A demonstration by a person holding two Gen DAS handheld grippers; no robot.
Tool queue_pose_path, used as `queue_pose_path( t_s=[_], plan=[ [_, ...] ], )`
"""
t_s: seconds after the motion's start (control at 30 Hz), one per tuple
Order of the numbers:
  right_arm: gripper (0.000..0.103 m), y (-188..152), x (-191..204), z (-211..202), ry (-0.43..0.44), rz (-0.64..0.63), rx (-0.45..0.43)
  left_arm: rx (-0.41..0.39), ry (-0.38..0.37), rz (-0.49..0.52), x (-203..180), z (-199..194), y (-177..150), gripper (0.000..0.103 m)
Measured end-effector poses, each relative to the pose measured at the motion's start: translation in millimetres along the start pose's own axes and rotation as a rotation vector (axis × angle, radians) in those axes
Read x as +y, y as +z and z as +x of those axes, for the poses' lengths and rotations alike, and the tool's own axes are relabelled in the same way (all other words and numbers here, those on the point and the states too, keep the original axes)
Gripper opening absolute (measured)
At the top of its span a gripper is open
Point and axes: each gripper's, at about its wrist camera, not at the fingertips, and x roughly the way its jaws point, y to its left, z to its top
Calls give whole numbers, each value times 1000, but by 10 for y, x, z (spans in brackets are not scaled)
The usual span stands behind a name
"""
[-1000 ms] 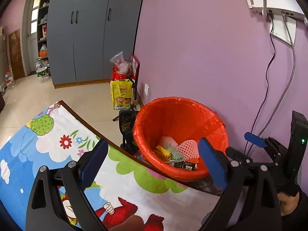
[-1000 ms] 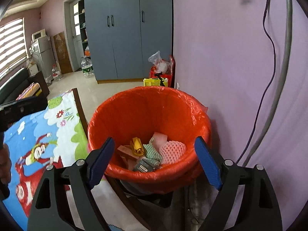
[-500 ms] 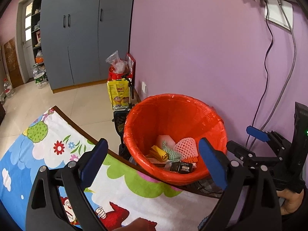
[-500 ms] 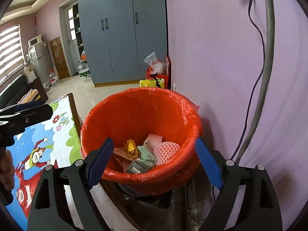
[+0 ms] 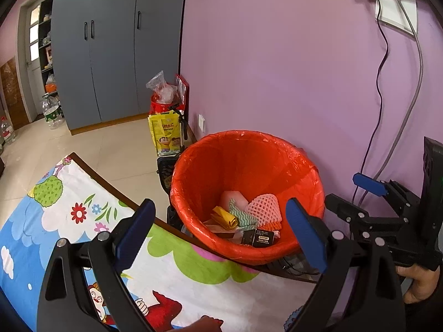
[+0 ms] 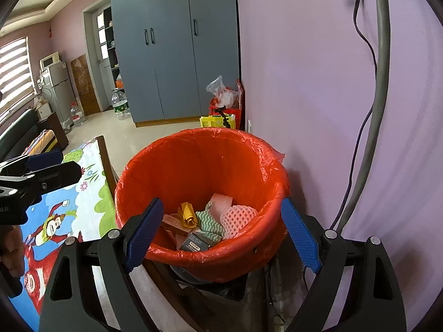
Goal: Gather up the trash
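A bin lined with a red bag (image 5: 307, 191) (image 6: 193, 257) stands against the purple wall, just past the table's corner. Inside lie a pink foam net (image 5: 264, 207) (image 6: 238, 218), a yellow wrapper (image 5: 225, 217) (image 6: 187, 215), a green zigzag cloth (image 6: 209, 222) and a small black box (image 5: 259, 237) (image 6: 195, 243). My left gripper (image 5: 220, 235) is open and empty over the table edge, facing the bin. My right gripper (image 6: 221, 232) is open and empty too, close above the bin's near rim. Each gripper appears at the edge of the other's view.
The table carries a cartoon cloth (image 5: 69, 207) (image 6: 69, 202). Cables (image 5: 387, 127) (image 6: 368, 138) hang down the wall beside the bin. A yellow bag (image 5: 164, 132) and a red bag sit on the floor by the grey wardrobe (image 6: 177, 55). Water bottles (image 6: 119, 105) stand further back.
In the left wrist view the bin and table edge have slid somewhat to the left and the view has rolled slightly. The right gripper's view shifted only slightly. Both stay open.
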Motion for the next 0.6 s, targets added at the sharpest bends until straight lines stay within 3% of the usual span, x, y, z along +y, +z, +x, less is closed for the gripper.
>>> queue_pose_path(
  t_s=[0.6],
  plan=[
    [82,15,-14,-24,-1,7,-5,3,-14,5,-20,3,-19,92]
  ],
)
